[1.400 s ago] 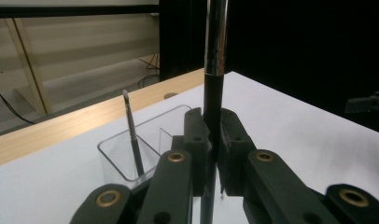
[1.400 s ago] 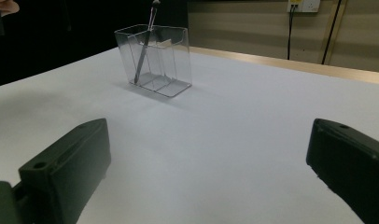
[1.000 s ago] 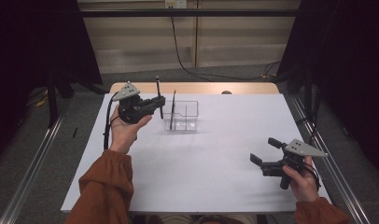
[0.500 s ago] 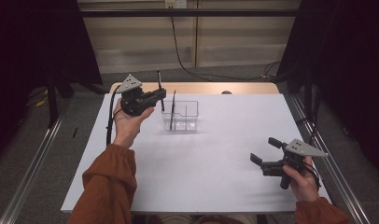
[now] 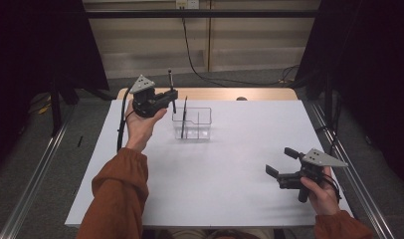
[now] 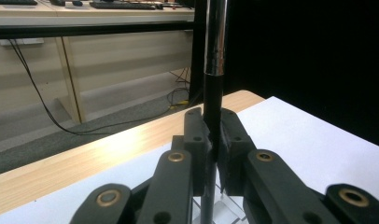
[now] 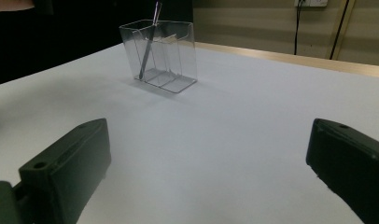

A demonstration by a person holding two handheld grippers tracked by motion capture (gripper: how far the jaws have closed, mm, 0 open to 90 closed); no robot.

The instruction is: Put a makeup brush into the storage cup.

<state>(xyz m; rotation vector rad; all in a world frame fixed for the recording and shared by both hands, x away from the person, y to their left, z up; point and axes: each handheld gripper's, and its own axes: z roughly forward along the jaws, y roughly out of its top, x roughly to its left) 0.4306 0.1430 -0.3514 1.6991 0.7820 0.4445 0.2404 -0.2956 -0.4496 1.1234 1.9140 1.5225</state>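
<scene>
The left claw (image 5: 171, 94), clamped on a black pen (image 5: 170, 87), has slid left, maybe away from the clear holder (image 5: 192, 123). The right claw (image 5: 282, 162) is apart.

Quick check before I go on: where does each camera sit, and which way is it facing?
High view: overhead, facing forward and down on the table; both forearms, left gripper, right gripper.
Left gripper view: on that gripper, facing the far desk; jaws clamp an upright pen.
Right gripper view: low, facing the clear holder; open jaws.
Shared: holder.

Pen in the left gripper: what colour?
Black, with a silver band; pen clearest in the left gripper view.
</scene>
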